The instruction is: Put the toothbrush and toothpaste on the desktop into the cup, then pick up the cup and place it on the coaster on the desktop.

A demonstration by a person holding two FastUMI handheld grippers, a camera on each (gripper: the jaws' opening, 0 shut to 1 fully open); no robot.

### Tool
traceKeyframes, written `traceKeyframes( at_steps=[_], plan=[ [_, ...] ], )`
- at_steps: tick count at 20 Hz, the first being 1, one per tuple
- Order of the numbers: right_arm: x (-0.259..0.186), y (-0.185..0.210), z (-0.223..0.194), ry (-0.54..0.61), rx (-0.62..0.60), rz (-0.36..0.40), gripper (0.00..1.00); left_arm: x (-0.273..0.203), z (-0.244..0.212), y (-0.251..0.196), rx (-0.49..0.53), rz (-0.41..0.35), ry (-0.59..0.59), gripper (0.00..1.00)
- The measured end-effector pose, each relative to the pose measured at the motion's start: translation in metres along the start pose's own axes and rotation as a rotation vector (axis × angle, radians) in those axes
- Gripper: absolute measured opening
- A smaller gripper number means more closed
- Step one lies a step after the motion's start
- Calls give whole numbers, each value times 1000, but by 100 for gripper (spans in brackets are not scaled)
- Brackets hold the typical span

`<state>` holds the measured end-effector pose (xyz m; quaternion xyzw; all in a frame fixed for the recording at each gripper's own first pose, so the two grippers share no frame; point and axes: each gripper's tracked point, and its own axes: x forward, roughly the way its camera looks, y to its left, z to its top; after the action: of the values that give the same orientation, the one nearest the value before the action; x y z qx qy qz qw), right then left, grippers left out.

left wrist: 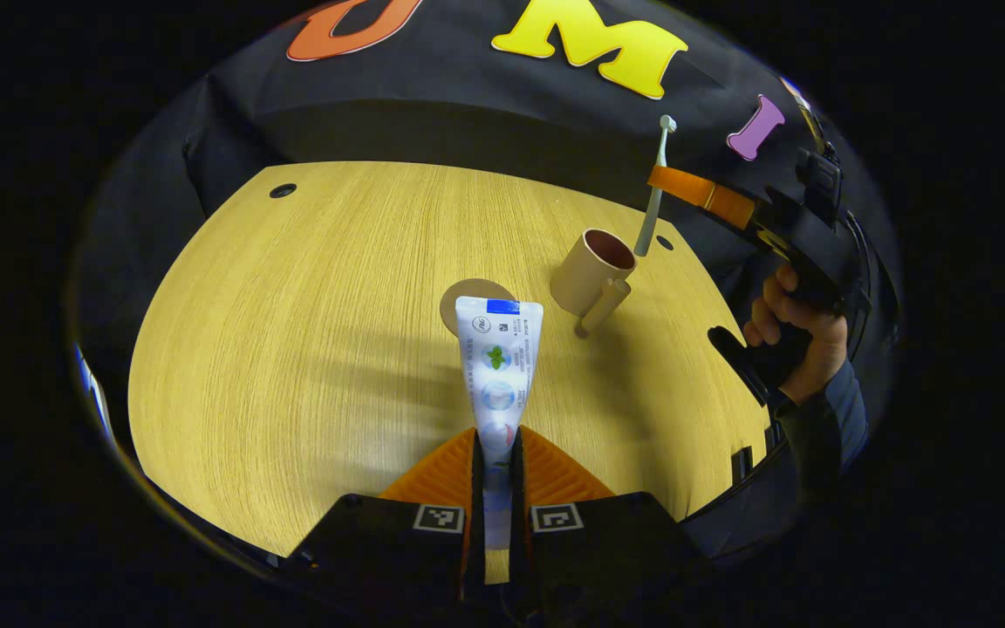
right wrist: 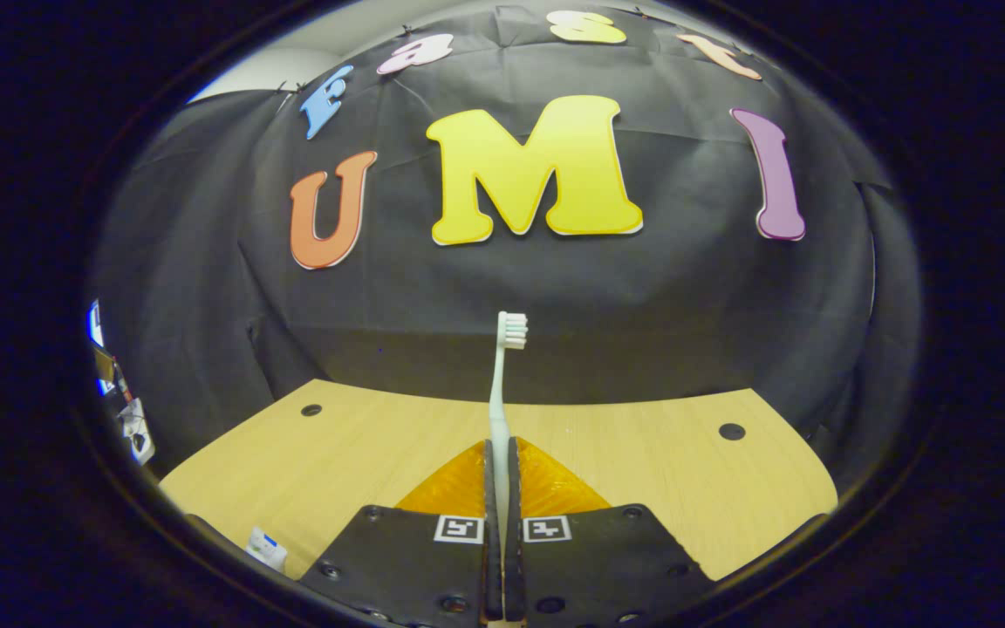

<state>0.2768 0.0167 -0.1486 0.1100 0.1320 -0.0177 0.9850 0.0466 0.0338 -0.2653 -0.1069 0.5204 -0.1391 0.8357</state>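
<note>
In the left gripper view, the wooden desktop (left wrist: 293,331) fills the left and middle of the frame, bare but for a small dark hole (left wrist: 283,190) at upper left. At bottom centre the left gripper (left wrist: 495,453) has its jaws drawn close, clamped on the lower end of the toothpaste (left wrist: 497,366), whose flat tail points up the frame and is lifted off the wood. Just behind the tube's top edge lies the round coaster (left wrist: 472,301), partly hidden by it. To the right of centre stands the cup (left wrist: 594,272), upright, handle toward the camera, well apart from the coaster. Farther right, the right gripper (left wrist: 652,179) pinches the toothbrush (left wrist: 652,196) near mid-handle; the handle's lower end hangs right at the cup's mouth, bristles up, and a hand (left wrist: 795,336) grips the tool at the right edge.

In the right gripper view, the toothbrush (right wrist: 499,401) rises at frame centre from between nearly closed jaws, both fingers pressing the handle, with the desktop (right wrist: 686,471) below.

The step in hand looks like dropping the brush into the cup. To do it well, I would keep the handle near vertical, lower it until the end is clearly inside the rim, then part the jaws only slightly so it slides down without tipping the cup. The toothpaste should wait clear of the cup until the right gripper withdraws.
</note>
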Motion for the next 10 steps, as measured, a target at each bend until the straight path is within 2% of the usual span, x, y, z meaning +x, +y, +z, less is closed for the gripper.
traceKeyframes(
  at_steps=[1, 2, 3, 4, 5, 6, 7, 10],
  plan=[
    [8, -3, -1, -4, 5, 0, 2, 2, 1, 3, -6, 8, -2, 14],
    [15, -7, -3, -6, 15, -6, 2, 1, 2, 5, -14, 16, -4, 19],
    [22, -10, -6, -4, 27, -7, 2, 0, 3, 8, -21, 24, -6, 14],
    [28, -11, -9, -3, 38, -5, 2, -1, 3, 9, -24, 31, -7, 14],
    [35, -13, -14, 6, 42, -6, 2, 0, 3, 10, -26, 37, -6, 18],
    [39, -16, -20, 19, 36, -9, 2, -2, 4, 10, -28, 42, -5, 18],
    [44, -18, -29, 39, 31, -11, 2, -2, 4, 10, -30, 48, -5, 14],
    [47, -20, -53, 99, 21, -19, 2, 0, 9, 11, -24, 64, -17, 14]
  ],
)
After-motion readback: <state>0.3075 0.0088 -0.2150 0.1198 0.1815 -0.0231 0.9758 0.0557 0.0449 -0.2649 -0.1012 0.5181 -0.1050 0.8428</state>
